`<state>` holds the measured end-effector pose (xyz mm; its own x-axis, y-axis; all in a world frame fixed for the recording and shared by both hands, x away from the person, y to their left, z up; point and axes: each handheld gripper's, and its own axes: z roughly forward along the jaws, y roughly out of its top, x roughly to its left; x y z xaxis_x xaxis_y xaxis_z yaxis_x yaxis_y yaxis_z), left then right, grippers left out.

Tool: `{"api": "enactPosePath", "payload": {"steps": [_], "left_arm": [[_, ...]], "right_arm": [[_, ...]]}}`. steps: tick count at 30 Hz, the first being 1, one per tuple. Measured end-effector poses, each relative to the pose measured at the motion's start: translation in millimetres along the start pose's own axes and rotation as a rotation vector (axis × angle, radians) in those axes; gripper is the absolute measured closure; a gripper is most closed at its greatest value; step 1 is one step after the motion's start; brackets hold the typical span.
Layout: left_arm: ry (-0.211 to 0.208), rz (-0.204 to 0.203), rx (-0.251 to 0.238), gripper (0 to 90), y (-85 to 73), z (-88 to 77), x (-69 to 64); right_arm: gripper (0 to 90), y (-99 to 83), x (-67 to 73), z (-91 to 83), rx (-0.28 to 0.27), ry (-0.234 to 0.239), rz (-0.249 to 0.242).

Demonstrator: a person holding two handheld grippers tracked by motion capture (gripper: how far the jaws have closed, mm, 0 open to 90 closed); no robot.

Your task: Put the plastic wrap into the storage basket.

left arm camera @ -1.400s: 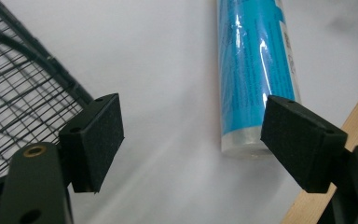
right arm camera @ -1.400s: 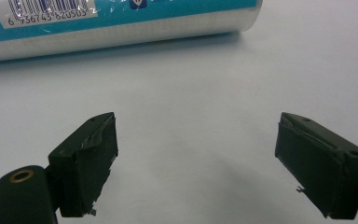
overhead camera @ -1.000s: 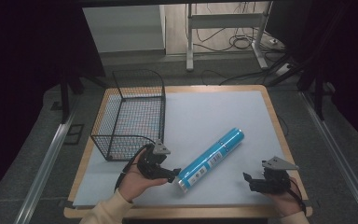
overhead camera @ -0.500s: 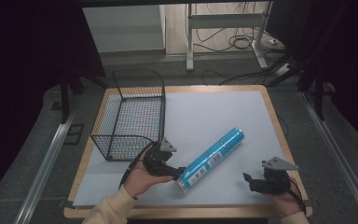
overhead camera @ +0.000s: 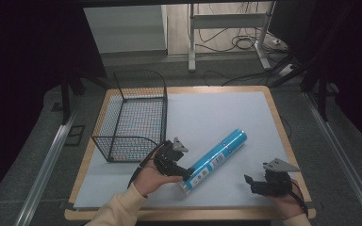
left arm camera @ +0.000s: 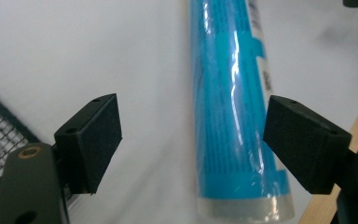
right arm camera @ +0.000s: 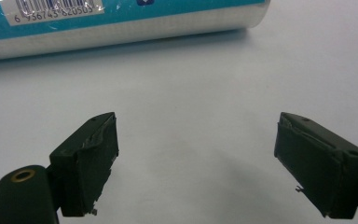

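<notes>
While the left gripper [left arm camera: 193,140] has its jaws spread wide, the near end of a blue tube [left arm camera: 230,107] lies between them, closer to the right-hand jaw; I cannot tell whether either pad touches it. The right gripper [right arm camera: 196,163] is just as wide open, holding nothing, over bare white table covering [right arm camera: 196,84]. Beyond it the tube's side carries a white barcode label reading roughly 6 956745 820503. From the high view the tube [overhead camera: 213,161] lies slantwise on the table [overhead camera: 226,113], its lower end at the left gripper [overhead camera: 183,171]. A black wire basket [overhead camera: 134,117] stands just behind that hand, and the right gripper [overhead camera: 250,183] sits near the front right corner.
</notes>
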<state>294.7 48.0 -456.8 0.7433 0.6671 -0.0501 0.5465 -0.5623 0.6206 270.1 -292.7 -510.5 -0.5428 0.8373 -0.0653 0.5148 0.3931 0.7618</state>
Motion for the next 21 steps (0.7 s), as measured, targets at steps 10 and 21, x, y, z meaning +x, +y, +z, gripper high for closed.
{"api": "enactPosePath", "payload": {"steps": [10, 21], "left_arm": [[-0.001, 0.050, 0.019, 17.9, 20.6, 14.9, -12.8], [-0.008, 0.055, 0.024, 16.8, 37.3, 26.6, -18.3]], "right_arm": [[14.4, -0.2, -3.0, -2.1, -0.005, -0.013, -0.003], [14.6, -0.5, -3.7, -3.5, -0.012, -0.011, -0.007]]}}
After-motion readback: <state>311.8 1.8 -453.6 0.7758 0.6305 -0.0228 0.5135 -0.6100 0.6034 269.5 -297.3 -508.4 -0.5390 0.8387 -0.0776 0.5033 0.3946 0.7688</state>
